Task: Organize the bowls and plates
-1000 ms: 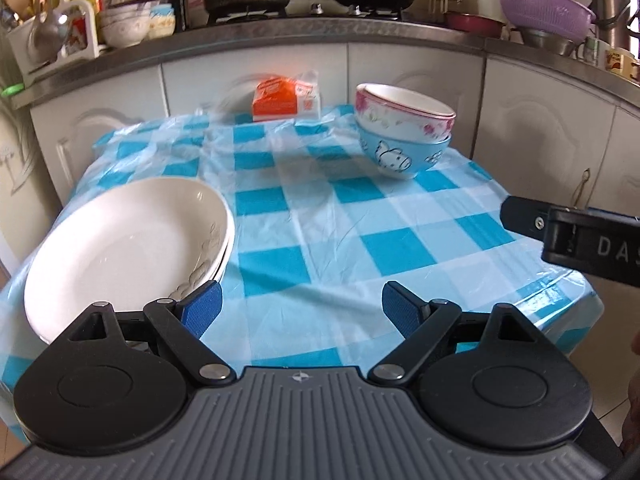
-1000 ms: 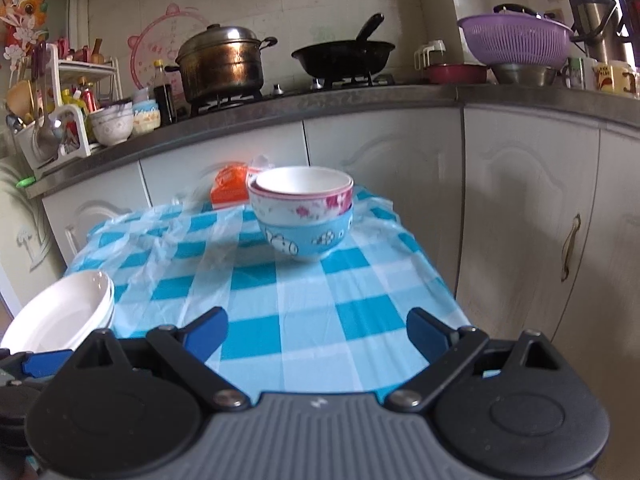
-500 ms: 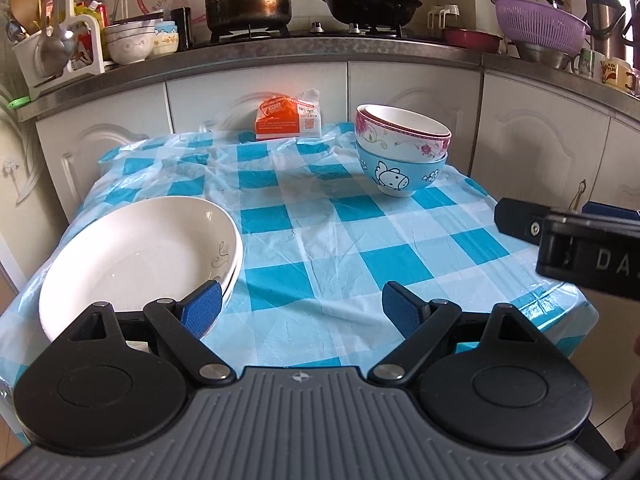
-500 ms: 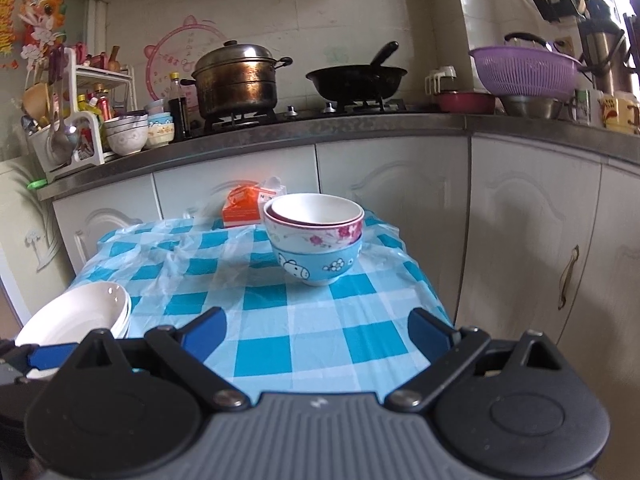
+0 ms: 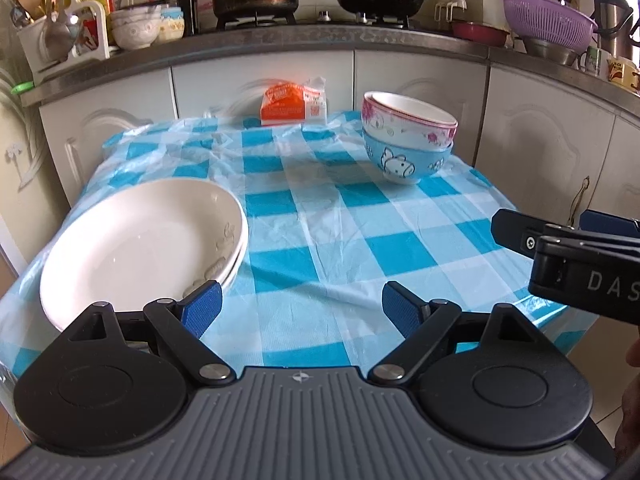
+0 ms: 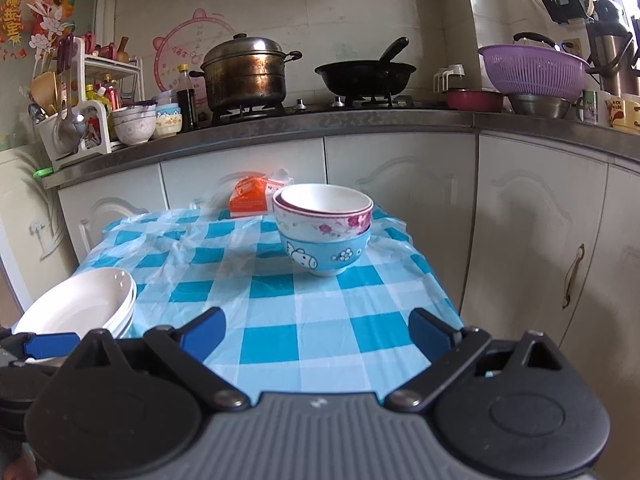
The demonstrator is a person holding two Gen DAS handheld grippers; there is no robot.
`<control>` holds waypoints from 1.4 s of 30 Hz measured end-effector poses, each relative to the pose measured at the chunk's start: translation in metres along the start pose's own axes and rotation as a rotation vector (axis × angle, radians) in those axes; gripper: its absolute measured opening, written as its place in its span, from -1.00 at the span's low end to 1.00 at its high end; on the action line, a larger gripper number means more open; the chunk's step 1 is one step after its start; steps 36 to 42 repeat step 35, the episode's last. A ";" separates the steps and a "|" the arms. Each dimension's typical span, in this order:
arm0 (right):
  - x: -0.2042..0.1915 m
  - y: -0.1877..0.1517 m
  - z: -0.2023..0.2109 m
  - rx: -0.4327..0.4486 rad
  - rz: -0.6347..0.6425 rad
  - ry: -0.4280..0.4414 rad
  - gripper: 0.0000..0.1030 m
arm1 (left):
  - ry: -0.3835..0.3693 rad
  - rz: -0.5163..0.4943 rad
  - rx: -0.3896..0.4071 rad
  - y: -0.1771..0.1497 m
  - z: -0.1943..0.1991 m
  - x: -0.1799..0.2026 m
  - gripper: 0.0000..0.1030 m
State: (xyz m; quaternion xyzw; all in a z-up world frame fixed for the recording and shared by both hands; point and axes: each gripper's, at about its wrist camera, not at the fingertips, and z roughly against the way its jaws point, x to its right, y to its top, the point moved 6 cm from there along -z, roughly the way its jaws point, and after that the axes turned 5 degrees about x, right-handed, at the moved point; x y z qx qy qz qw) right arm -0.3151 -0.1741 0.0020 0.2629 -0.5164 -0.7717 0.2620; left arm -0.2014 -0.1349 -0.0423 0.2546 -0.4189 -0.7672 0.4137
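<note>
A stack of white plates [image 5: 136,244] [image 6: 80,304] rests on the near left of the blue checked table [image 5: 360,216]. At the far right stands a pink-flowered bowl [image 5: 408,120] [image 6: 324,212] nested in a blue cartoon bowl [image 5: 404,162] [image 6: 324,252]. My left gripper [image 5: 300,312] hovers open over the table's front edge, its left finger just beside the plates' rim, nothing between the pads. My right gripper [image 6: 316,332] is open and empty too, held back from the near edge; it also shows from the side as the right gripper [image 5: 560,240] in the left wrist view.
An orange packet [image 5: 294,104] lies at the table's far edge. Behind is a counter [image 6: 360,120] with a steel pot [image 6: 248,72], a black wok [image 6: 364,74], stacked bowls [image 6: 136,122], a utensil rack and a purple colander [image 6: 532,70]. White cabinets [image 6: 540,220] close in on the right.
Both grippers have drawn back and risen, so the table looks farther and the counter shows more. Plates and bowls have not moved. Both grippers stayed open.
</note>
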 end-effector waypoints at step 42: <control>0.009 -0.015 -0.008 -0.053 -0.049 0.022 0.93 | -0.051 0.055 0.003 0.008 0.024 -0.014 1.00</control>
